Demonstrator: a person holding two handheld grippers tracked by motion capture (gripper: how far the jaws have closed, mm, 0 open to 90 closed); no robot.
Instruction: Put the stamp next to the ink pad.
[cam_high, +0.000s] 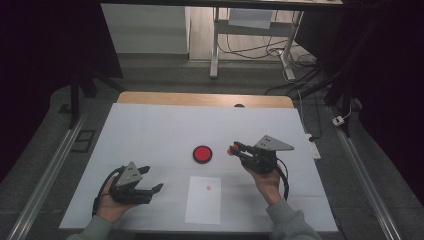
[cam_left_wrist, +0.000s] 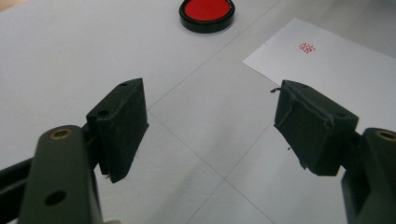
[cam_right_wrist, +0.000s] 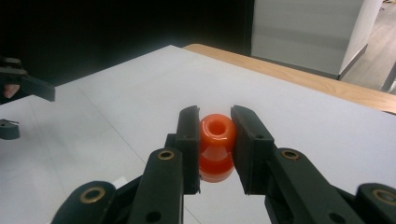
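While the person's left gripper (cam_high: 145, 182) rests low near the table's (cam_high: 150, 130) front-left corner with its jaws spread and nothing between them, the right gripper (cam_high: 234, 148) carries the work: its jaws are pinched on a small orange stamp (cam_right_wrist: 216, 147), held above the white tabletop just to the right of the round red ink pad (cam_high: 202, 154). A white sheet of paper (cam_high: 203, 200) lies in front of the pad, nearer the person, with a small red mark (cam_left_wrist: 306, 47) already printed on it.

From where I stand the stamp looks like glossy moulded plastic, waisted in the middle, with a hole or dimple in the end that faces the right gripper's camera. I would judge it light and stiff, not fragile, but slick; its smooth curved surface gives the flat pads (cam_right_wrist: 189, 140) little to bite on. The grip sits across the narrow waist, which seems the sensible place, since the wider ends above and below keep it from sliding through. Squeezed off-centre, such a piece could twist or pop out, so a firm, square hold matters more than force.

The paper is thin and loose on the table and would likely shift or lift if the stamp drags or sticks to it.
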